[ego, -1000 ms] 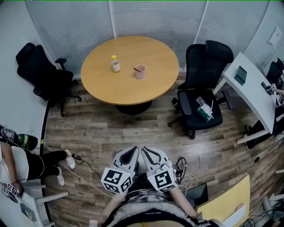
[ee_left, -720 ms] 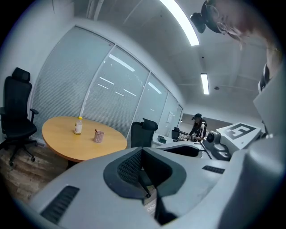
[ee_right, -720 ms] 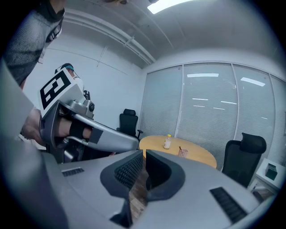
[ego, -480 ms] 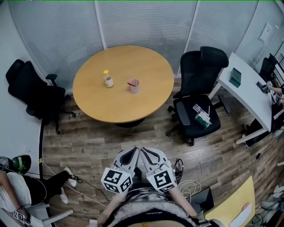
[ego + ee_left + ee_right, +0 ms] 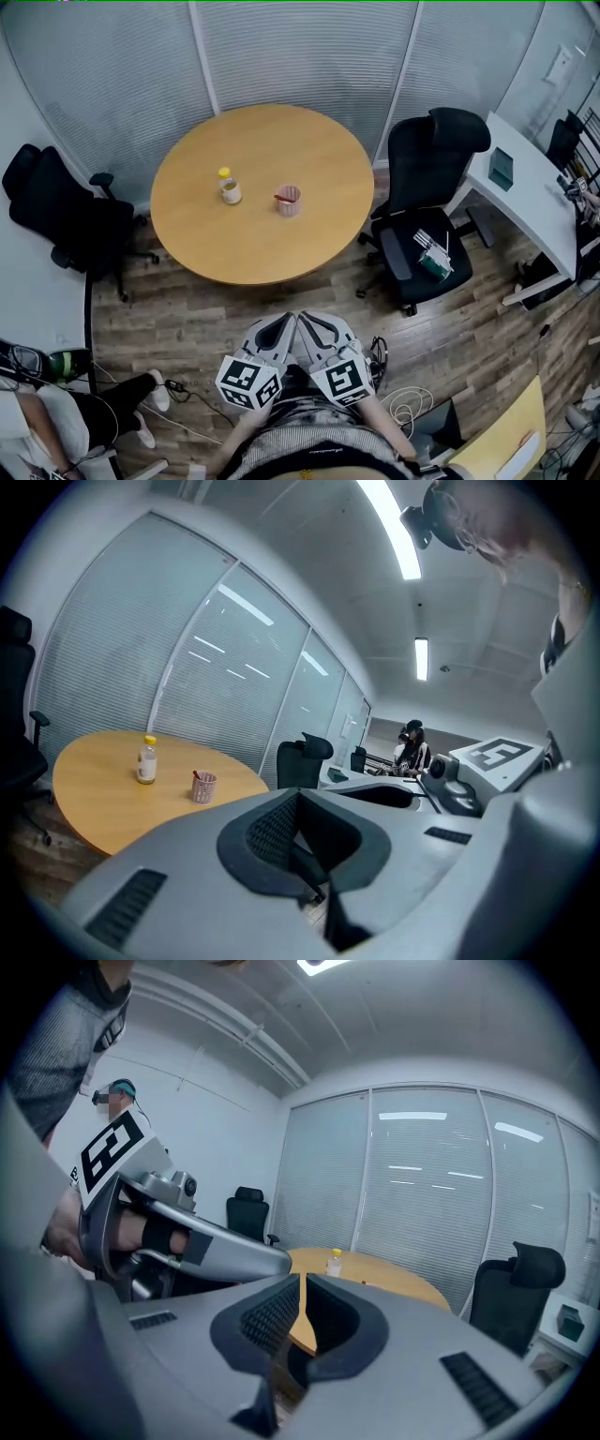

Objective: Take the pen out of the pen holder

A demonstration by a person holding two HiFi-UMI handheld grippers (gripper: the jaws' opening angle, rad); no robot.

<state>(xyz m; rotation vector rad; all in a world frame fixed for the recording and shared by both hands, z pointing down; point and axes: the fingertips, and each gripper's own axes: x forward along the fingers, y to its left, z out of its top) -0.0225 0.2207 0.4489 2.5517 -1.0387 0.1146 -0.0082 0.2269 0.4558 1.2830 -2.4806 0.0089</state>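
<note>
change: round table (image 5: 234, 246) sits slightly lower in the head view than half a second ago; both grippers unmoved | pen: pen holder (image 5: 289, 201) stands near the tabletop's centre; red pen (image 5: 280, 197) inside, long axis tilted, top leaning toward the bottle (image 5: 230, 187) | pose: left gripper (image 5: 281, 323) and right gripper (image 5: 309, 323) side by side at the person's waist, pointing at the table, well apart from it; jaws closed on nothing

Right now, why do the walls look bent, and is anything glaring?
Head view: wide lens bows the blind-covered wall and round wooden table; light even. Left gripper view: ceiling light strip glares, dark corners. Right gripper view: lights mirrored on that wall.
</note>
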